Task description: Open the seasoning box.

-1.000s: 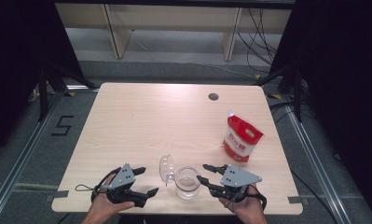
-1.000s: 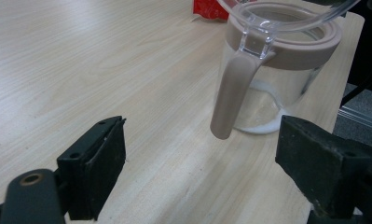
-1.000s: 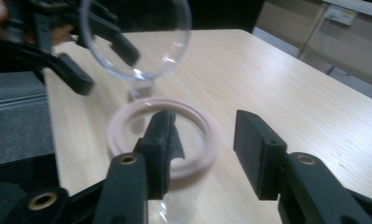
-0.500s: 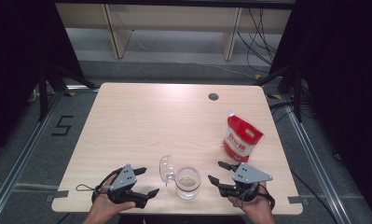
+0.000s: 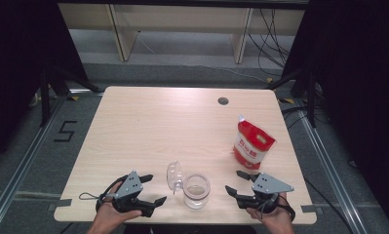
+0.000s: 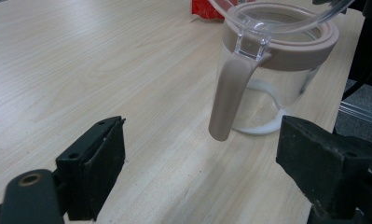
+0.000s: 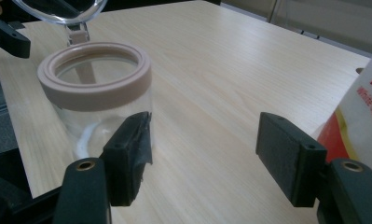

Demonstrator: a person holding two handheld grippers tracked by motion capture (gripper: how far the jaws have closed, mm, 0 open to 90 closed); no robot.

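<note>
Clear glass jar with beige rim and flipped-up transparent lid (image 5: pixel 196 190): stands near the front edge of the pale wooden table (image 5: pixel 182 126), between the left gripper (image 5: pixel 150 189) and right gripper (image 5: pixel 235 183), touching neither. Left gripper view adds its beige handle (image 6: pixel 230 95) and white residue at the base; both jaw pairs gape empty, the right's having just been opening. Red-and-white stand-up pouch (image 5: pixel 252 145): white characters, unreadable in the high view; right gripper view shows small red print, illegible.

The right tool (image 5: pixel 237 181) has drawn back from the jar (image 5: pixel 196 190), its jaws opening wider
</note>
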